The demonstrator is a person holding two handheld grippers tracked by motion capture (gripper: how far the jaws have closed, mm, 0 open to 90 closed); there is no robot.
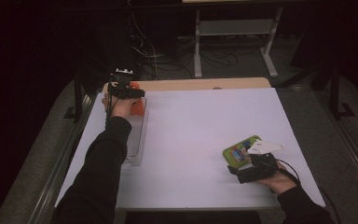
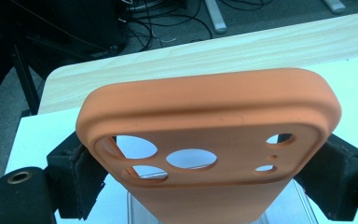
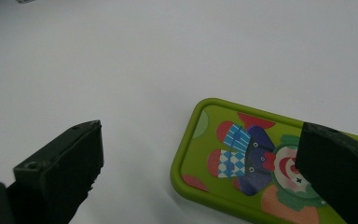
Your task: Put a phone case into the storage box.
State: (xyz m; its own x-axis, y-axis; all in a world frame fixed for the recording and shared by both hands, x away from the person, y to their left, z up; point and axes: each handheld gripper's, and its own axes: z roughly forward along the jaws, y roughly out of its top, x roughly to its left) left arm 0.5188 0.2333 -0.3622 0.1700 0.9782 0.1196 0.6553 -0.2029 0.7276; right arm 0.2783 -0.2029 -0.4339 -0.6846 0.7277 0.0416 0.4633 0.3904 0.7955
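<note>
Orange phone case [image 2: 205,140] is clamped in the left hand-held gripper [image 2: 205,182] above a clear tray [image 1: 137,140]. The right hand-held gripper [image 3: 200,172] is held released over a green clown-print case [image 3: 242,163] on the counter [image 1: 191,130].

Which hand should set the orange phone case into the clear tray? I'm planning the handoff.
Left: the left gripper already clamps the orange phone case above the clear tray; the right gripper stands open by the green case.
</note>
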